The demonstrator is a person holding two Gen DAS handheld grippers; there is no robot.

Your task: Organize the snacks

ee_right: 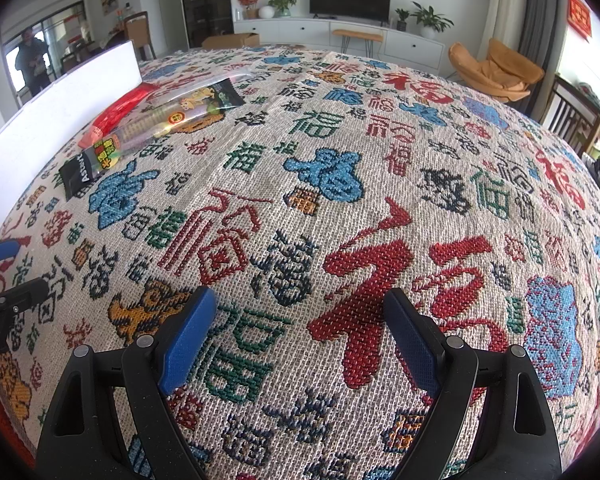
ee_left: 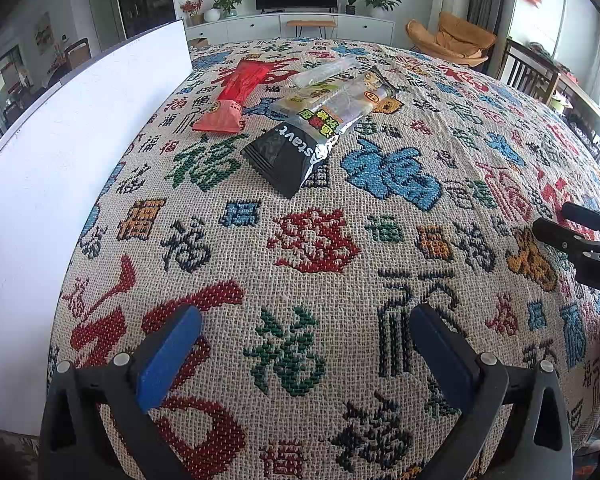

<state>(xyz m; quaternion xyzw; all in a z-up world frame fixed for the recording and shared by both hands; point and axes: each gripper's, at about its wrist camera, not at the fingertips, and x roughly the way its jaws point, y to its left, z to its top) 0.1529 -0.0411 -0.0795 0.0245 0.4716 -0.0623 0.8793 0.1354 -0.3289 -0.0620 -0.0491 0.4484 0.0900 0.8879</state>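
A long black-ended snack packet (ee_left: pixel 308 136) with a clear middle lies on the patterned cloth, far ahead of my left gripper (ee_left: pixel 304 332). A red packet (ee_left: pixel 236 96) lies to its left and a clear packet (ee_left: pixel 328 70) behind it. My left gripper is open and empty, low over the cloth. My right gripper (ee_right: pixel 300 320) is open and empty too; the black-ended packet (ee_right: pixel 148 136) and the red packet (ee_right: pixel 120 112) show far to its upper left. The right gripper's fingers (ee_left: pixel 556 236) show at the left wrist view's right edge.
A white board (ee_left: pixel 60 168) stands along the table's left edge, close to the packets. The table is covered by a woven cloth (ee_left: pixel 380 240) with coloured characters. Chairs (ee_left: pixel 532 76) stand at the far right. A TV cabinet (ee_right: pixel 340 32) is behind the table.
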